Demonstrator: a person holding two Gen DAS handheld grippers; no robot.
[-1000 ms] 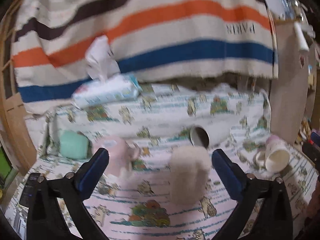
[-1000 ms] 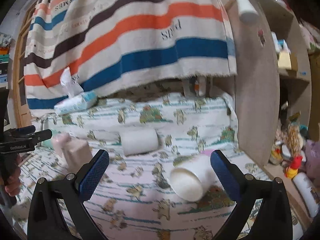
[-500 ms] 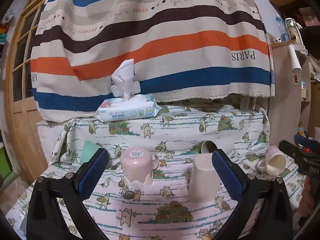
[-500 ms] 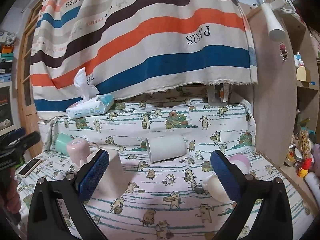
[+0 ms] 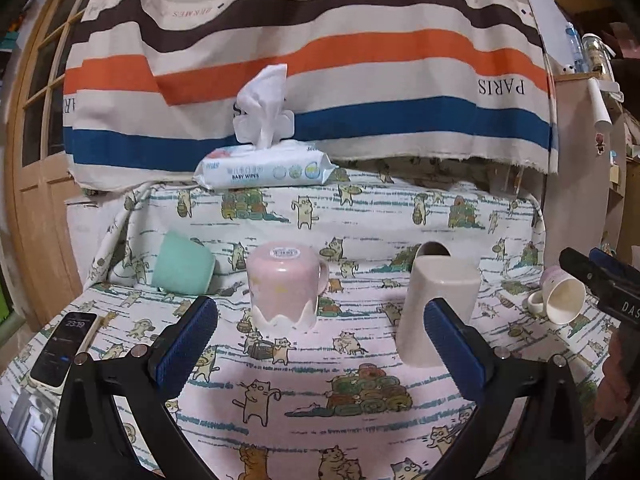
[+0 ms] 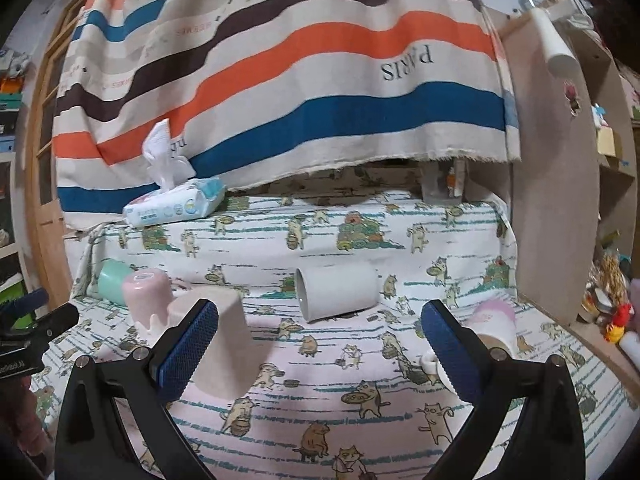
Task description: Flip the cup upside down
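Several cups sit on the cat-print cloth (image 5: pixel 360 408). A pink mug (image 5: pixel 282 288) and a beige cup (image 5: pixel 434 310) stand upside down. A mint cup (image 5: pixel 182 264), a white cup (image 6: pixel 338 292) and a pink-and-white mug (image 5: pixel 562 300) lie on their sides. In the right wrist view the beige cup (image 6: pixel 220 344) is at the left and the pink-and-white mug (image 6: pixel 490 322) at the right. My left gripper (image 5: pixel 320 344) is open and empty, back from the cups. My right gripper (image 6: pixel 316 348) is open and empty, facing the white cup.
A pack of baby wipes (image 5: pixel 264 168) lies on the raised back ledge below a striped blanket (image 5: pixel 320 60). A phone (image 5: pixel 64 350) lies at the left front. A wooden shelf side (image 6: pixel 552 200) stands to the right, a wooden door (image 5: pixel 32 160) to the left.
Both grippers have drawn back and levelled out, so the cups sit farther off. The beige cup stands upside down, free of the left gripper.
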